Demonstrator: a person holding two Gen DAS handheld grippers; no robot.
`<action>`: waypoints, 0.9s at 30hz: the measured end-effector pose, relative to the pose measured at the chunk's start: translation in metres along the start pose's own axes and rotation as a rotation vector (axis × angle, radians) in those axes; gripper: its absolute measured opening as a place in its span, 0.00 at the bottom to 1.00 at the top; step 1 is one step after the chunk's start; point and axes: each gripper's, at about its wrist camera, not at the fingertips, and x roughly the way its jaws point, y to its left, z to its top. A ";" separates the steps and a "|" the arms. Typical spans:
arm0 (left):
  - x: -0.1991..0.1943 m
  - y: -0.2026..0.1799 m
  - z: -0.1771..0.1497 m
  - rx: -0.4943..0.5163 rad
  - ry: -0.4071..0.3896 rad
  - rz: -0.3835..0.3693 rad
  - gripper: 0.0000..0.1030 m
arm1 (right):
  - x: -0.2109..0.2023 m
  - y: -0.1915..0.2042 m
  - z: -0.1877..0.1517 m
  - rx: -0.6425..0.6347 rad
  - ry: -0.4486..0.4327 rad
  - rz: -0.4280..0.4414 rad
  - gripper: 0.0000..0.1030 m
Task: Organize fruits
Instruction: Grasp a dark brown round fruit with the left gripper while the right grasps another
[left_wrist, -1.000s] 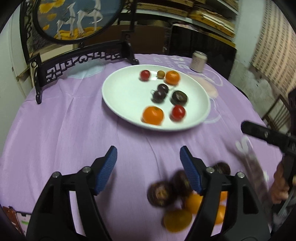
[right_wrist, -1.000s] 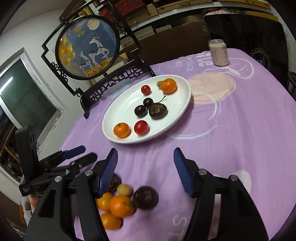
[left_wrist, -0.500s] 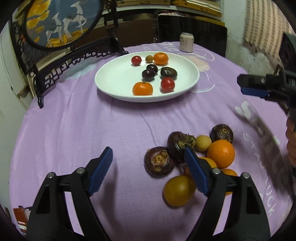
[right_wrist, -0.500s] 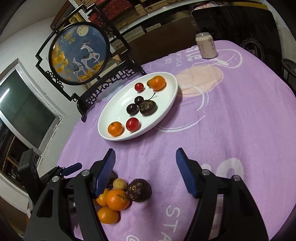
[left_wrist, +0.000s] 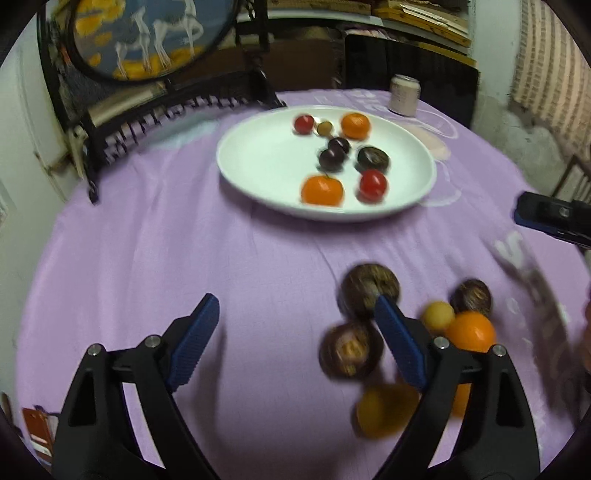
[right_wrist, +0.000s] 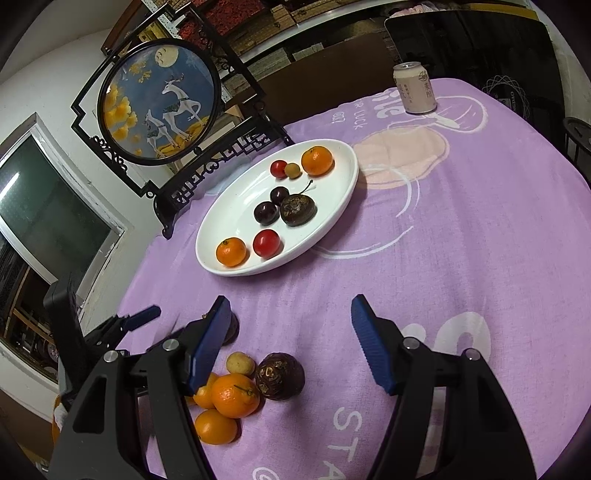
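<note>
A white plate (right_wrist: 236, 218) (left_wrist: 258, 158) on the purple cloth holds oranges, red tomatoes, dark cherries and a dark passion fruit. A loose pile lies on the cloth nearer me: an orange (right_wrist: 235, 395) (left_wrist: 470, 331), a dark passion fruit (right_wrist: 280, 375), a small yellow fruit (right_wrist: 240, 363), more oranges. My left gripper (left_wrist: 297, 345) is open and empty, its right finger beside two dark fruits (left_wrist: 351, 349). My right gripper (right_wrist: 291, 345) is open and empty above the pile's right side. The left gripper also shows in the right wrist view (right_wrist: 136, 319).
A drink can (right_wrist: 414, 92) (left_wrist: 404, 95) stands at the table's far side. A black-framed round deer screen (right_wrist: 162, 103) stands behind the plate. The right gripper's finger shows at the right edge of the left wrist view (left_wrist: 550, 218).
The left gripper has shifted, so the pile now sits lower right and blurred in its view. The right gripper has moved slightly closer to the pile. Both stay open.
</note>
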 end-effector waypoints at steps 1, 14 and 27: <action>-0.002 -0.003 -0.002 0.022 0.004 -0.006 0.86 | 0.000 0.000 0.000 -0.001 0.001 0.001 0.66; 0.019 0.017 -0.004 -0.015 0.089 0.092 0.87 | 0.003 0.001 -0.001 -0.004 0.023 0.001 0.66; 0.011 0.008 -0.018 0.005 0.074 0.112 0.87 | 0.013 0.023 -0.023 -0.148 0.116 -0.009 0.66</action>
